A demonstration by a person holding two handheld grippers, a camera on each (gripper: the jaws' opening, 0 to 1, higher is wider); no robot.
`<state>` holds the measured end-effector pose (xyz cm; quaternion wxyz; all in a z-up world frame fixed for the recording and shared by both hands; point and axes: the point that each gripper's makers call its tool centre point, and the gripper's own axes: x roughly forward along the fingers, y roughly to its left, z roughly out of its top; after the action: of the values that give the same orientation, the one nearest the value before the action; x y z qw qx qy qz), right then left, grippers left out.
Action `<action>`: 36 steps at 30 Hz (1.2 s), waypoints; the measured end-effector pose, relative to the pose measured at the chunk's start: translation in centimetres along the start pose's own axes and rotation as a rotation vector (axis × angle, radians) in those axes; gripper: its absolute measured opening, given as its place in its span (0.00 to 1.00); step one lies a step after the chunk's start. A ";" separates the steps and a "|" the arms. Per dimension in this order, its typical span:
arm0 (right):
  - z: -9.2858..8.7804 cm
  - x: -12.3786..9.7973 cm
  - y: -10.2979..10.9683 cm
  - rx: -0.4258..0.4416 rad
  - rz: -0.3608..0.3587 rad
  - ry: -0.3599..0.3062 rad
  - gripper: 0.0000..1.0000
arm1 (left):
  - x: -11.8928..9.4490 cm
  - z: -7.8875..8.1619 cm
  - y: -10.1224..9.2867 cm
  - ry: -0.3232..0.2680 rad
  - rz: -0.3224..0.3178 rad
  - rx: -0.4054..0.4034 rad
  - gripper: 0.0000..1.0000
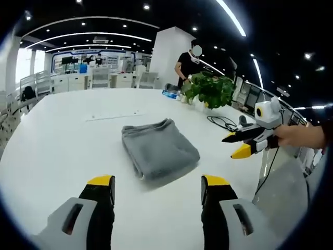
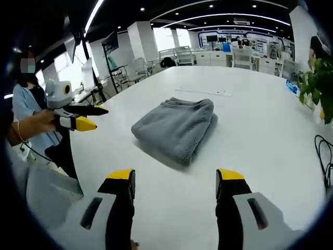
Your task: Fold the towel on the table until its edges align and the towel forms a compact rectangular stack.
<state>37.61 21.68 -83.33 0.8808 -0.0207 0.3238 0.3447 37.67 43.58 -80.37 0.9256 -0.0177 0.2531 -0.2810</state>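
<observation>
- No writing is readable.
- One grey towel (image 1: 159,149), plush and folded into a compact, roughly rectangular stack, lies mid-way on the white table (image 1: 57,140).
- Two grippers: left gripper (image 1: 158,190) and right gripper (image 2: 175,183), yellow-tipped jaws spread wide, both empty.
- One leafy potted plant (image 1: 209,89); one black cable (image 1: 225,122).

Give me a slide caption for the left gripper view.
Folded grey towel on the white table, left gripper open before it.

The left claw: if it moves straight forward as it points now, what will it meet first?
Probably the folded grey towel, lying ahead between the jaws of the open left claw. Bare white table comes first; depth is uncertain.
</observation>
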 end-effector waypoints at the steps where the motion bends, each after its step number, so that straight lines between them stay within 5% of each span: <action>1: -0.1 -0.4 0.4 0.000 0.001 -0.007 0.64 | -0.4 0.1 -0.2 -0.010 0.001 0.003 0.71; 16: -1.4 -3.4 3.2 0.007 -0.022 -0.053 0.73 | -3.4 -0.4 -1.4 -0.044 0.038 0.037 0.83; 36: -3.1 -3.9 4.5 0.028 -0.014 -0.035 0.74 | -5.6 -1.8 -2.3 -0.041 0.041 0.046 0.89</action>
<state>30.96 21.99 -82.63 0.8888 -0.0046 0.3132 0.3345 31.65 44.80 -78.98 0.9363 0.0032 0.2280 -0.2671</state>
